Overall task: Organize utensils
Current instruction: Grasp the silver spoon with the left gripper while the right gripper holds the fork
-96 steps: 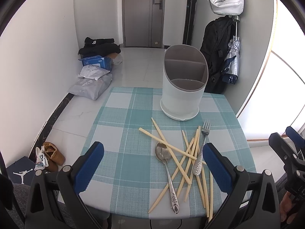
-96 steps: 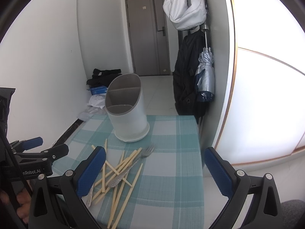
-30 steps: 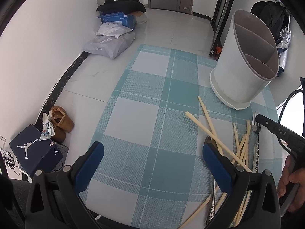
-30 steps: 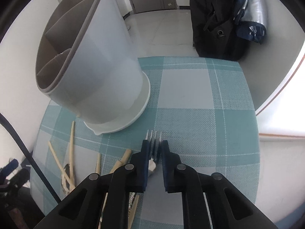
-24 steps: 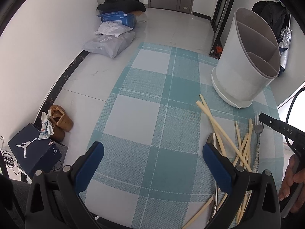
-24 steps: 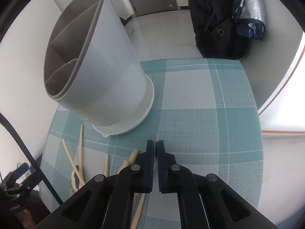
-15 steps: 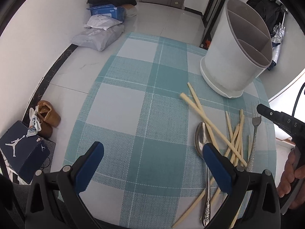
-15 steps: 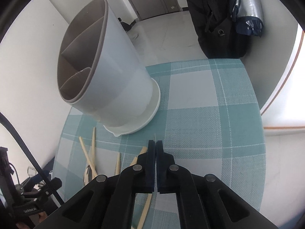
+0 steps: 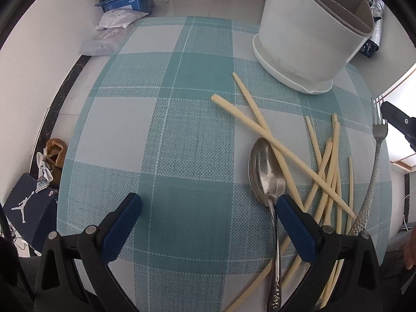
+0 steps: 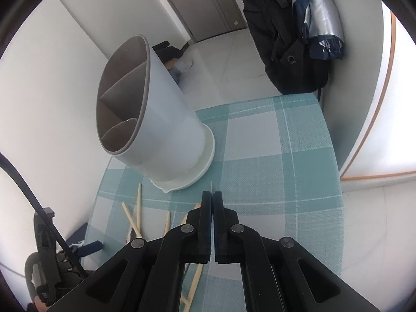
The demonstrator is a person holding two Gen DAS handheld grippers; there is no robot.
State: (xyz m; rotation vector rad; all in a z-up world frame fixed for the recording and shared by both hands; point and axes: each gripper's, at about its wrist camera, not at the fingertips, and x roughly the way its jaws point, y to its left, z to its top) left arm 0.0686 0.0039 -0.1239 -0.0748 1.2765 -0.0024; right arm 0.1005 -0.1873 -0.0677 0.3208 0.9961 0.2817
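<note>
Right gripper (image 10: pixel 213 195) is clamped shut on the fork (image 9: pixel 378 140): in its own view only the tine tips poke out past the closed jaws, and in the left view its dark tip sits at the fork's head at about 3 o'clock. Gripping at the head probably lets the handle swing down into a compartment, though the handle end looks to be resting among the chopsticks (image 9: pixel 330 171) for now. Left gripper (image 9: pixel 208 208) is wide open and holds nothing; it points steeply down at the cloth (image 9: pixel 161 135), with the spoon (image 9: pixel 265 171) just inside its right finger (image 9: pixel 293 221), the bowl at roughly 1 o'clock from the gap's middle and the handle running past that finger toward 5 o'clock. That pose suggests it is lining up on the spoon. One chopstick lies across the spoon bowl, so a lift there may drag it along. From the right gripper the holder (image 10: pixel 156 135) stands at about 10 o'clock, near, its three compartments empty and its mouth facing left in that view, so the fork needs to rise and travel that way.
</note>
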